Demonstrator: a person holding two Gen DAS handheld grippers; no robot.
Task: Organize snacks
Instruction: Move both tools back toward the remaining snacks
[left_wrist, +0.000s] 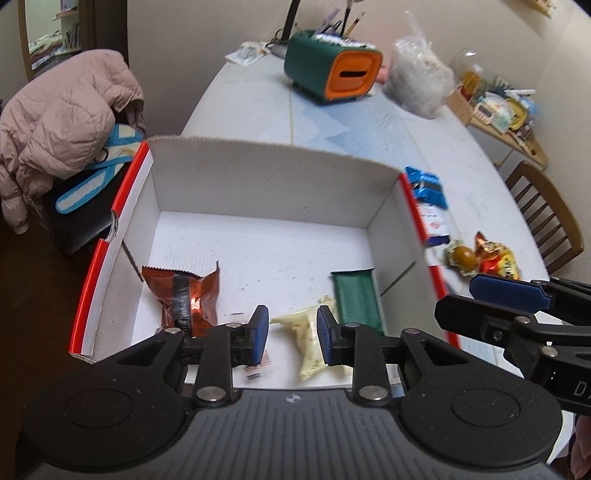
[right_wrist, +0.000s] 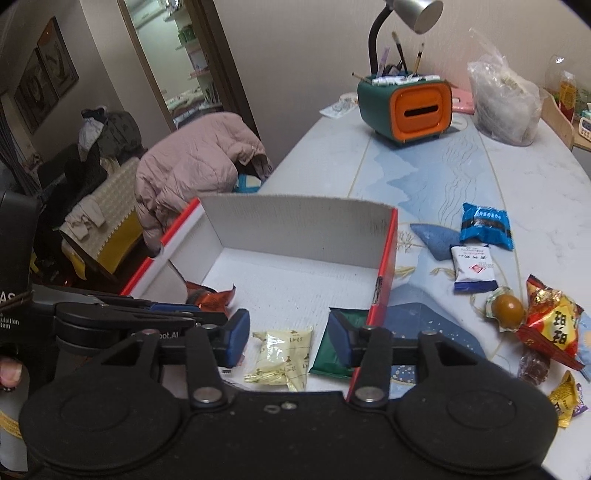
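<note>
A white cardboard box (left_wrist: 266, 177) with a red rim stands at the table's near left edge. On its floor lie a red-brown packet (left_wrist: 181, 299), a pale yellow packet (left_wrist: 306, 332) and a dark green packet (left_wrist: 356, 299). My left gripper (left_wrist: 293, 332) hangs open above the yellow packet, with its pads clear of it. My right gripper (right_wrist: 289, 338) is open wider over the same yellow packet (right_wrist: 284, 354), beside the green packet (right_wrist: 332, 347), and grips nothing. Loose on the table right of the box (right_wrist: 295, 221) are a blue packet (right_wrist: 485, 225), a white packet (right_wrist: 472, 269), a round brown sweet (right_wrist: 508, 308) and a red-yellow packet (right_wrist: 550, 325).
At the far end of the table stand a green and orange pen holder (right_wrist: 406, 107), a desk lamp and a clear plastic bag (right_wrist: 502, 103). A pink jacket (right_wrist: 195, 162) lies over a seat to the left of the box. A wooden chair (left_wrist: 543, 214) is at the table's right side.
</note>
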